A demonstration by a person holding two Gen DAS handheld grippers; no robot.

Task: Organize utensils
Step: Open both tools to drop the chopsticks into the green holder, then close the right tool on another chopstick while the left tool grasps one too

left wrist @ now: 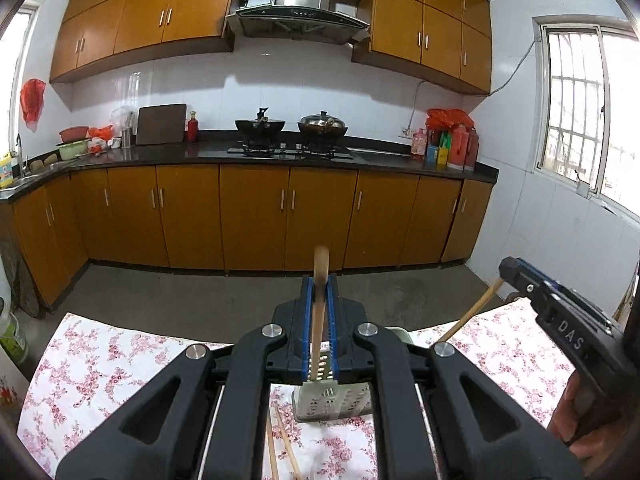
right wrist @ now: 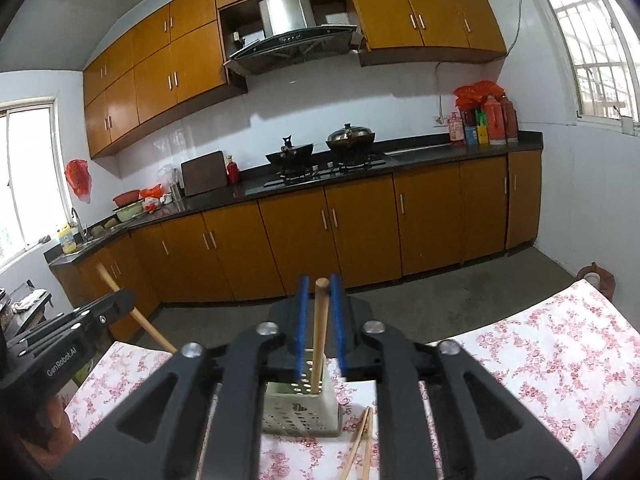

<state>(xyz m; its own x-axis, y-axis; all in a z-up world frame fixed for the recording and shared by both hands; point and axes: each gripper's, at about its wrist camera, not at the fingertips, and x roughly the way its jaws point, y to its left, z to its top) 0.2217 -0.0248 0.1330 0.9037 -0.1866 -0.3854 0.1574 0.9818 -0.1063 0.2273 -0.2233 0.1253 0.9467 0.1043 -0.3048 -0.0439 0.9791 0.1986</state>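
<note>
Now the floral tablecloth (right wrist: 540, 360) carries one perforated utensil holder (right wrist: 300, 408), with two loose chopsticks (right wrist: 362, 440) lying just beside it. Left gripper (left wrist: 320, 292) is clamped on one wooden handle (left wrist: 321, 268) above the holder; right gripper (right wrist: 319, 300) stands apart around one wooden stick (right wrist: 319, 340) (standing in the holder).
</note>
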